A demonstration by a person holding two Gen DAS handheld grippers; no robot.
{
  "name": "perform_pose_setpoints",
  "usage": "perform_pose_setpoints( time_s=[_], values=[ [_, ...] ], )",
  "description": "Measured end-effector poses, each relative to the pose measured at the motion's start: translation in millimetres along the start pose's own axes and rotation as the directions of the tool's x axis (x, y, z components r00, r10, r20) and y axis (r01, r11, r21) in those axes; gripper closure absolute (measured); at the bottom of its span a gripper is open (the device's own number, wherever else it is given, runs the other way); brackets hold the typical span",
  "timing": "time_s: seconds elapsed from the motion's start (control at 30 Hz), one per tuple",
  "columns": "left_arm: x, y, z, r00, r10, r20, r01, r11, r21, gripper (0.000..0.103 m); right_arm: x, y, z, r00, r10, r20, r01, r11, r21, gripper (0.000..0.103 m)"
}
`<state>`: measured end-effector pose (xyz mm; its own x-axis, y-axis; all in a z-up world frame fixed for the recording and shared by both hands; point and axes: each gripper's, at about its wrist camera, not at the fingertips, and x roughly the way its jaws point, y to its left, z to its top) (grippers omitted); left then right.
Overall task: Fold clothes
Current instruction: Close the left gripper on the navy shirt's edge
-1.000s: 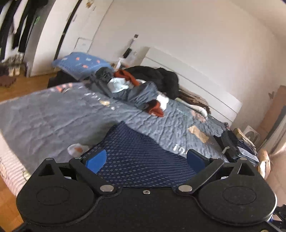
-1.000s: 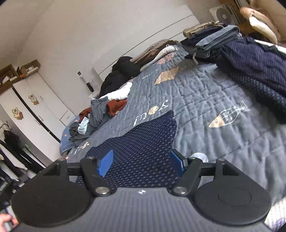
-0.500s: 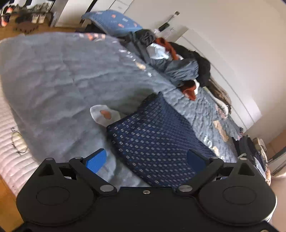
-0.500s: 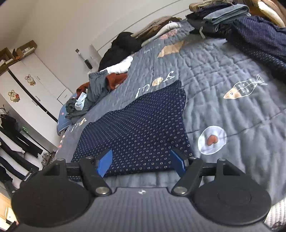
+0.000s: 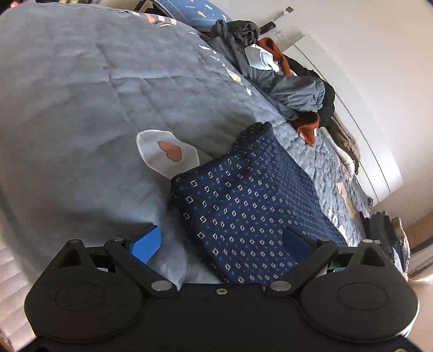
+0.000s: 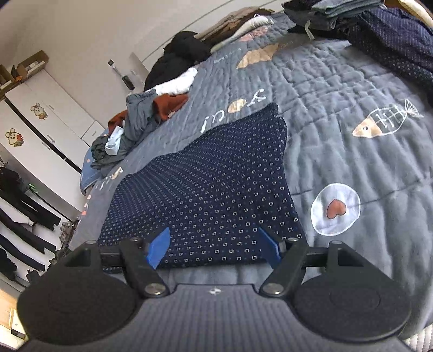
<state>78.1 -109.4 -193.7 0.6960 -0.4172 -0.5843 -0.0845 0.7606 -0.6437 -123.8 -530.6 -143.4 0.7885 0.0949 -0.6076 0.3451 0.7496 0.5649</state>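
A navy garment [image 5: 243,200] with small white square dots lies flat on the grey quilt [image 5: 81,89]; the right wrist view shows the same navy garment [image 6: 216,184] on that quilt [image 6: 351,81]. My left gripper [image 5: 220,245] is open, hovering low over the garment's near left corner, with one blue pad over the quilt and the other over the cloth. My right gripper [image 6: 213,247] is open too, just above the garment's near edge close to its right corner. Neither pair of pads presses on the cloth.
A heap of grey, rust and black clothes [image 5: 284,73] lies near the headboard. Folded clothes [image 6: 338,10] and another navy garment [image 6: 400,40] sit at the bed's far right. White wardrobes [image 6: 40,121] and hanging dark clothes [image 6: 16,203] stand beyond the bed.
Both grippers came down toward the bed and closer to the navy garment's near edge. The left one rolled and now looks more steeply at the quilt. Jaws stayed open.
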Motion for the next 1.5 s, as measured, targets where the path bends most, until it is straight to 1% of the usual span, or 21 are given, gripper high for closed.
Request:
perform_pose_setpoints(
  time_s=[0.1,0.17,0.23,0.3,0.47,0.53,0.6,0.67,0.8,0.87,0.9,0.97,1.0,1.03,1.07,1.1,1.17,1.23,1.3,1.4,1.5],
  values=[
    [7,-2,3,1.0,-0.03,0.009,0.03,0.999,-0.018,0.008,6,-3,0,1.0,-0.005,-0.015,0.005,1.0,0.004,0.032],
    [13,-6,7,0.999,-0.049,0.009,0.05,0.998,-0.025,0.019,10,-5,1,1.0,-0.006,-0.019,0.007,1.0,0.006,0.032],
    [17,-9,10,0.997,-0.078,0.011,0.078,0.997,-0.029,0.036,13,-8,2,1.0,-0.004,-0.016,0.004,1.0,0.007,0.032],
    [21,-11,9,0.996,-0.083,0.016,0.083,0.996,-0.022,0.043,16,-11,5,1.0,-0.007,-0.015,0.007,1.0,0.012,0.032],
    [32,1,4,0.997,-0.076,0.011,0.077,0.996,-0.05,0.041,23,-21,14,1.0,-0.003,-0.007,0.004,1.0,0.023,0.032],
    [30,2,2,0.996,-0.086,0.012,0.086,0.995,-0.052,0.039,25,-26,17,1.0,-0.007,-0.004,0.007,1.0,0.029,0.032],
    [23,5,-2,0.993,-0.114,0.005,0.114,0.991,-0.067,0.034,26,-32,19,1.0,-0.011,-0.002,0.011,0.999,0.04,0.032],
    [17,12,-8,0.988,-0.151,-0.002,0.15,0.984,-0.094,0.034,27,-37,19,1.0,-0.008,-0.001,0.008,0.998,0.055,0.032],
    [16,28,-14,0.979,-0.2,0.032,0.202,0.962,-0.184,0.033,31,-46,14,1.0,0.015,-0.017,-0.013,0.996,0.088,0.032],
    [22,27,-10,0.978,-0.199,0.054,0.206,0.952,-0.227,0.026,34,-47,12,0.999,0.022,-0.026,-0.019,0.995,0.1,0.032],
    [25,22,-8,0.979,-0.195,0.065,0.205,0.952,-0.228,0.021,35,-47,11,0.999,0.027,-0.028,-0.024,0.994,0.103,0.032],
    [30,9,-5,0.981,-0.176,0.087,0.189,0.963,-0.193,0.02,36,-45,10,0.999,0.039,-0.029,-0.035,0.994,0.105,0.032],
    [31,3,-3,0.981,-0.164,0.1,0.179,0.969,-0.172,0.035,36,-44,10,0.999,0.044,-0.028,-0.041,0.994,0.103,0.032],
    [32,-1,-1,0.98,-0.166,0.105,0.182,0.97,-0.16,0.062,36,-43,10,0.998,0.048,-0.027,-0.045,0.994,0.1,0.032],
    [32,-3,0,0.979,-0.175,0.101,0.189,0.97,-0.154,0.073,36,-42,11,0.998,0.05,-0.024,-0.047,0.994,0.096,0.032],
    [29,-6,2,0.979,-0.175,0.105,0.188,0.973,-0.131,0.085,35,-42,12,0.999,0.051,-0.02,-0.049,0.995,0.092,0.032],
    [16,-11,6,0.978,-0.166,0.13,0.173,0.984,-0.043,0.089,33,-42,14,0.999,0.051,-0.01,-0.05,0.995,0.09,0.032],
    [4,-14,8,0.979,-0.139,0.151,0.134,0.99,0.043,0.089,33,-45,17,0.999,0.047,-0.005,-0.046,0.995,0.093,0.032],
    [-5,-14,7,0.981,-0.091,0.169,0.076,0.993,0.095,0.089,33,-47,18,0.999,0.042,-0.001,-0.042,0.994,0.101,0.032],
    [-3,0,1,0.99,-0.065,0.127,0.058,0.996,0.065,0.088,35,-49,18,0.999,0.039,0.001,-0.039,0.993,0.109,0.032],
    [8,14,-6,0.997,-0.045,0.068,0.045,0.999,0.011,0.071,35,-46,18,0.999,0.046,-0.004,-0.045,0.994,0.096,0.032]
  ],
)
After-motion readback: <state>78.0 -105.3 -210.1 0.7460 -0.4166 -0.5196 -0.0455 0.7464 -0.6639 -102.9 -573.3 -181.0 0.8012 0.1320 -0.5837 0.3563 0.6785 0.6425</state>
